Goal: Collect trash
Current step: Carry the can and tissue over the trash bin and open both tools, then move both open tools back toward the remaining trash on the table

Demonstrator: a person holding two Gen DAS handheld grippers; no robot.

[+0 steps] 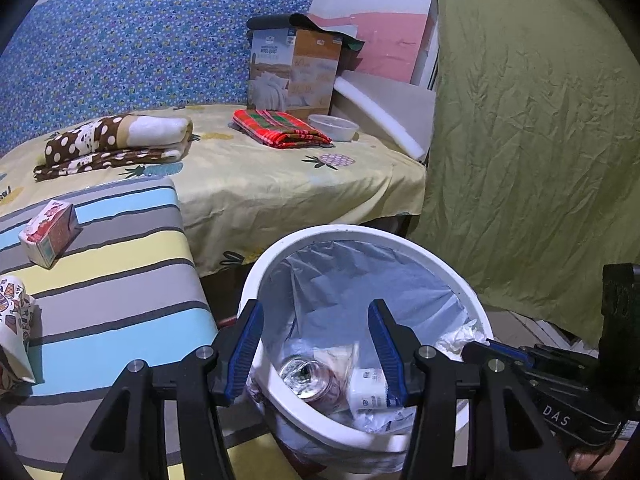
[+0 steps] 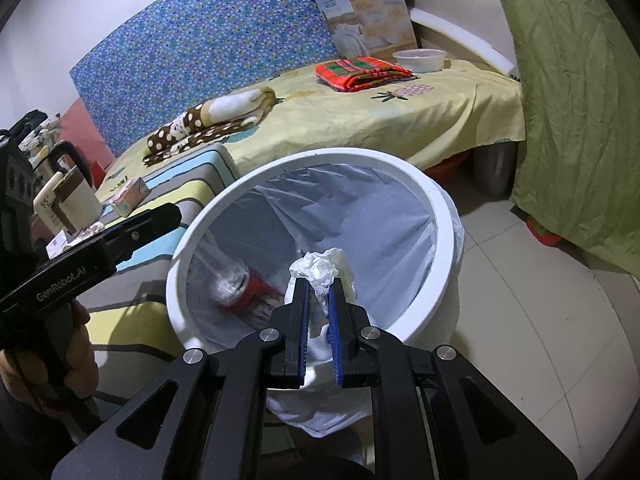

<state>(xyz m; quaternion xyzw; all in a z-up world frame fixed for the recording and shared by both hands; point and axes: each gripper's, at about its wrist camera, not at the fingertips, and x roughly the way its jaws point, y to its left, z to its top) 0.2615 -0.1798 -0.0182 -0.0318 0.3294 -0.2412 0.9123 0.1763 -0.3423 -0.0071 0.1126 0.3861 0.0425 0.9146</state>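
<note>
- Above the white bin (image 2: 440, 216), lined with a clear bag, the right gripper (image 2: 319, 280) is clenched on a crumpled white tissue (image 2: 324, 266), held over the bin's opening.
- Left gripper (image 1: 316, 312): jaws spread wide, nothing between the blue pads (image 1: 248, 344), poised over the bin's near rim.
- Bin contents: a crushed can (image 1: 308, 378) and a white cup (image 1: 366, 394) lie on the bottom.
- Striped cushion (image 1: 120, 280), left of the bin: a small pink carton (image 1: 50, 232) lies on it, well apart from both grippers.
- Behind: a bed with a yellow sheet (image 1: 280, 184), folded blankets and a cardboard box (image 1: 296, 72).
</note>
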